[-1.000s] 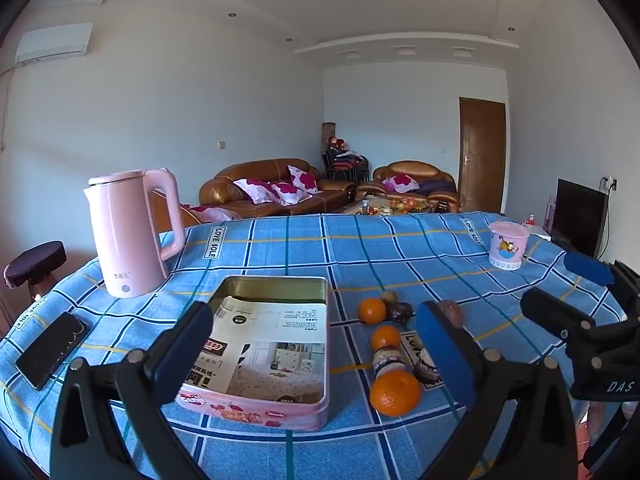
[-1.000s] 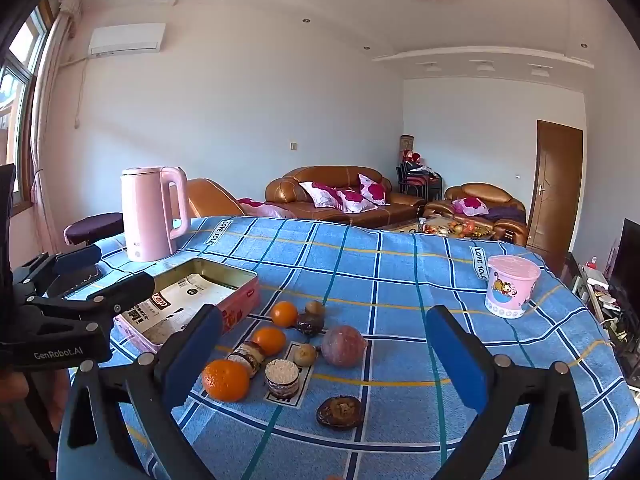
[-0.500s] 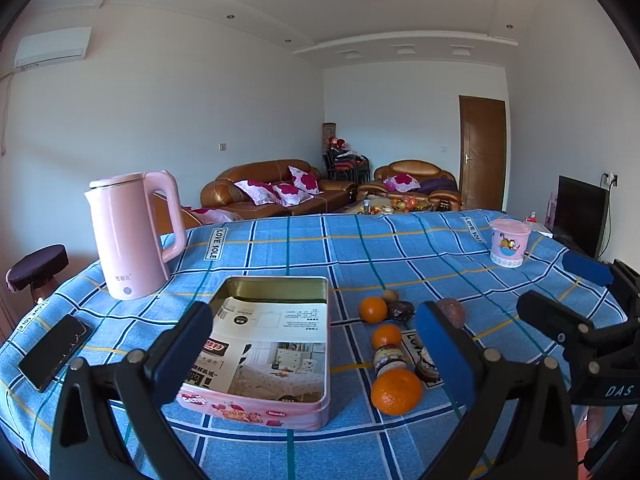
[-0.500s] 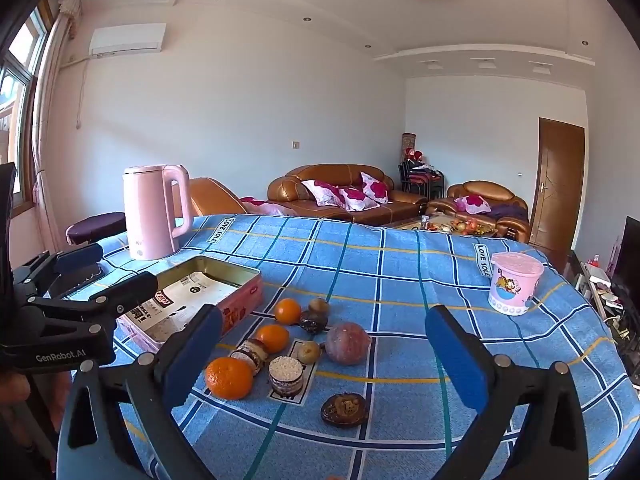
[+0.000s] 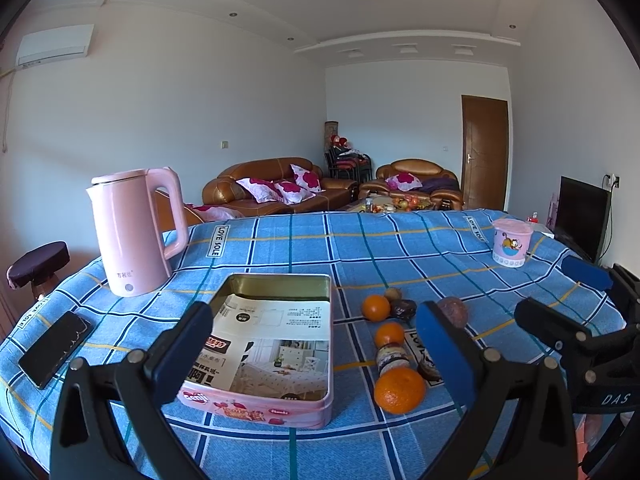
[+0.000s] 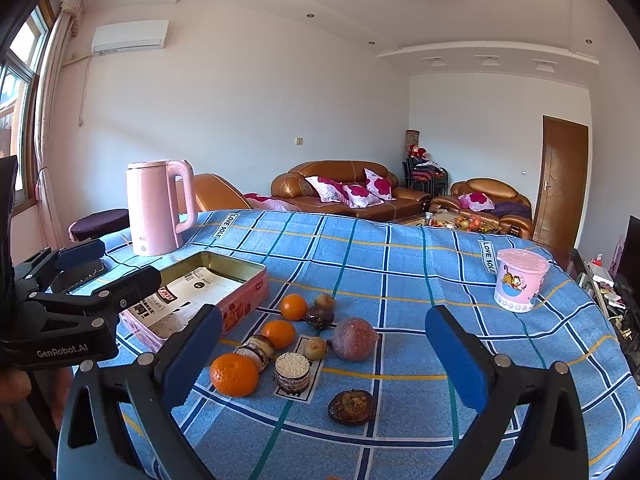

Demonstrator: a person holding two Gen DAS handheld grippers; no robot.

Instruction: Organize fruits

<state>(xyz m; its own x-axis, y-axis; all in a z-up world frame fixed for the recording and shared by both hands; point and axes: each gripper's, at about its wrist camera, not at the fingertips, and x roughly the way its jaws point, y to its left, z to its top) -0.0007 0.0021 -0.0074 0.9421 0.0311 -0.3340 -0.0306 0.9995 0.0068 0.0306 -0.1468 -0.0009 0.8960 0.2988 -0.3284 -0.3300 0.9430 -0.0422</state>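
Note:
Three oranges lie on the blue checked tablecloth: a large one (image 6: 234, 374) nearest me, a second (image 6: 280, 334) and a third (image 6: 293, 307) farther back. Around them sit a reddish round fruit (image 6: 354, 339), small brown fruits (image 6: 315, 348) and round cakes (image 6: 293, 372). An open pink tin (image 5: 276, 348) lined with printed paper stands left of the fruit. My left gripper (image 5: 312, 354) hovers open over the tin's near end. My right gripper (image 6: 322, 356) is open above the fruit cluster, holding nothing.
A pink kettle (image 5: 134, 232) stands at the back left, a black phone (image 5: 54, 348) near the left edge, and a pink cartoon cup (image 6: 520, 286) at the right. A dark round pastry (image 6: 352, 407) lies near the front. Sofas and a door lie beyond the table.
Both views have shifted slightly; the table items sit a little lower and closer. Nothing was taken hold of or moved.

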